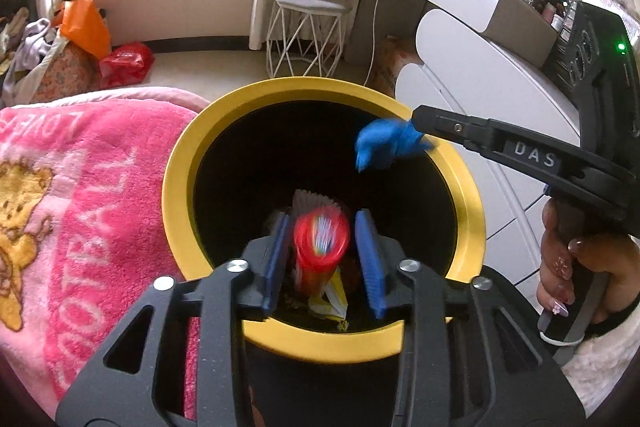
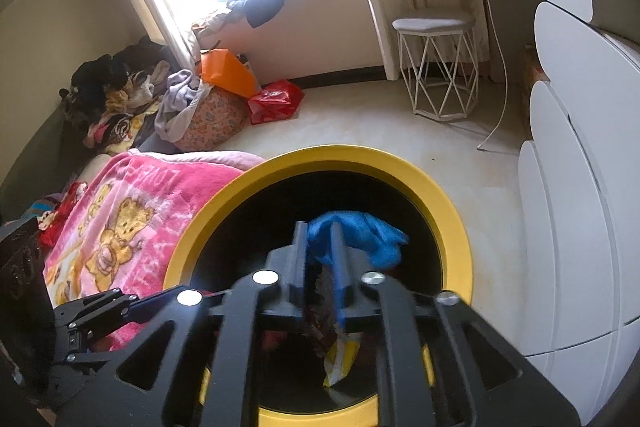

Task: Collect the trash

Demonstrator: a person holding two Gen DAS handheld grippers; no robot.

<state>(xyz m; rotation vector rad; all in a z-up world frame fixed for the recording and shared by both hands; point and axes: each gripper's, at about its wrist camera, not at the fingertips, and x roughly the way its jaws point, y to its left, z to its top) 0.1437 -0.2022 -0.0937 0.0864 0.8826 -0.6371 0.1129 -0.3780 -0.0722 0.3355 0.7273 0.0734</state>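
Black jaw frames fill the lower part of both views, and both grippers hang over the mouth of a yellow-rimmed bin [image 1: 176, 195]. Between the blue pads of the left gripper [image 1: 322, 251] sits a red wrapper [image 1: 320, 241], blurred; a gap shows on either side of it, so the pads are spread and not pressing it. Below it lie a pleated paper cup [image 1: 310, 199] and a yellow scrap [image 1: 334, 301], deep in the dark bin.

Reaching in from the right, the right gripper [image 1: 416, 131] has a crumpled blue scrap [image 1: 384, 147] at its tip, over the bin's far inner edge. In its own view the fingers [image 2: 300, 259] stand slightly apart with the blue scrap [image 2: 360, 231] between and beyond them (whether they still pinch it, I cannot tell). A hand [image 1: 576, 279] grips its handle.

Beside the bin on the left lies a pink blanket [image 1: 80, 195]. Beyond it are a white wire stool [image 1: 306, 35], a red bag [image 1: 128, 63], an orange bag [image 1: 84, 25] and white curved cabinet fronts [image 1: 472, 67].
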